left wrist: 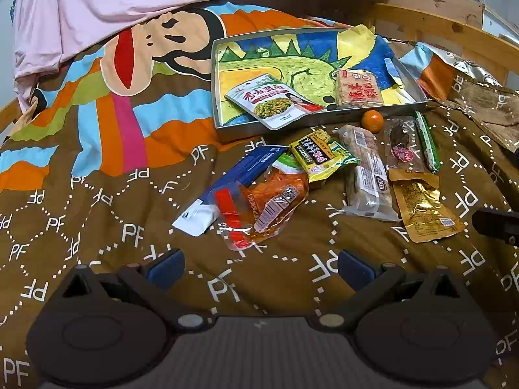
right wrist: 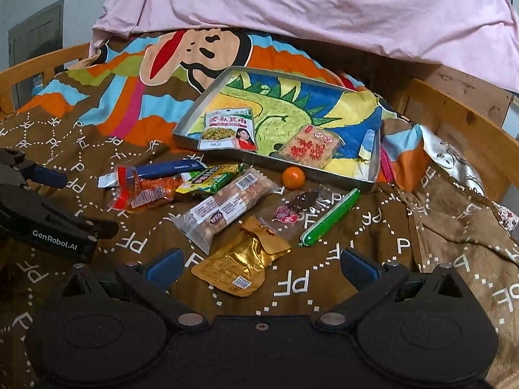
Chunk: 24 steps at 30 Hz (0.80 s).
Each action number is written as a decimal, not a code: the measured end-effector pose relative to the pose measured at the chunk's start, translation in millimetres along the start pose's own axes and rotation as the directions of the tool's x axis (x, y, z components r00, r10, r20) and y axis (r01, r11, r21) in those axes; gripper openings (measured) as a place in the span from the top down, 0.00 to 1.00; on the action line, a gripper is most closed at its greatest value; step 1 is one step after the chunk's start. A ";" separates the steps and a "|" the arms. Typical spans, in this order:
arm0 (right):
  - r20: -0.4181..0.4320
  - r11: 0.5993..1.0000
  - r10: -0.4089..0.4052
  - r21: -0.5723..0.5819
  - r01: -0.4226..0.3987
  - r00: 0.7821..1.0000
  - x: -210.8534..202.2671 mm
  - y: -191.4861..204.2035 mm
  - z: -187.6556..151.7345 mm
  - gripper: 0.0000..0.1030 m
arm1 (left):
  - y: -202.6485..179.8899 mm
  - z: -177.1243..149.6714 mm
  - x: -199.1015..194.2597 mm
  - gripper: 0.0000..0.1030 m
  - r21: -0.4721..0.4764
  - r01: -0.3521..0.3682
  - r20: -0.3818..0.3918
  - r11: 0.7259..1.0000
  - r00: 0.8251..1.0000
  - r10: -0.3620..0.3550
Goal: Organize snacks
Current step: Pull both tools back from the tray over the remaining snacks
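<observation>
1. Right wrist view: the right gripper (right wrist: 259,267) has its jaws spread wide and holds nothing. The left gripper (left wrist: 261,267) is spread wide too, and empty.
2. The gold packet (right wrist: 241,261) lies just ahead of the right jaws, right between them. It looks shiny and slippery, so I think it could slide out of a pinch.
3. Its top edge tucks under the clear packet with dark meat (right wrist: 296,209). Pulling the gold one up may drag that one along.
4. The long bread pack (right wrist: 225,207) sits just past the gold packet, a bit to the left. The green stick (right wrist: 331,217) lies ahead and to the right.
5. The little orange (right wrist: 293,177) sits far ahead, just beside the tray (right wrist: 373,175). It is round, so a bump could make it roll away.
6. The blanket (right wrist: 324,291) is soft and lumpy. Pushing down hard might pinch cloth with the snack.
7. In the left wrist view, the orange-red packet (left wrist: 262,209) lies just ahead of the left jaws, between them. The blue-and-white packet (left wrist: 227,188) is partly under it, so both might lift together.
8. Two snacks are in the tray already: the green bean bag (left wrist: 274,100) and the tan cake block (left wrist: 356,89). A dropped snack could land on the tray's edge and flip out.
</observation>
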State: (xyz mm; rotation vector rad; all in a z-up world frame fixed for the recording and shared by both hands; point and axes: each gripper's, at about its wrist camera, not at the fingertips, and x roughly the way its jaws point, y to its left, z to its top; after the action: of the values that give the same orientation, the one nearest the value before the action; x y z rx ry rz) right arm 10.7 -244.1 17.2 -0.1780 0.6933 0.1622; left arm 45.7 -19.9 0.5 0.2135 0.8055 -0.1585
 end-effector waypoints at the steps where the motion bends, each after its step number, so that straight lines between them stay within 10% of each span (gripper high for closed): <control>1: -0.003 1.000 -0.002 0.001 0.002 1.000 0.4 -0.3 -0.4 0.01 | -0.2 -0.1 0.1 0.01 0.000 0.000 -0.001 1.000 1.000 0.000; 24: -0.059 0.997 -0.021 0.069 0.025 0.998 16.0 -15.2 -1.9 0.01 | -14.3 12.1 15.9 0.01 0.006 0.030 -0.030 1.000 0.999 -0.029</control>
State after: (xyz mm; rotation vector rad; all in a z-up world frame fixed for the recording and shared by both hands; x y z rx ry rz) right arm 24.8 -257.9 7.1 -0.1244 0.7534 0.1114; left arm 61.8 -37.6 -4.9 0.2105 0.8380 -0.1861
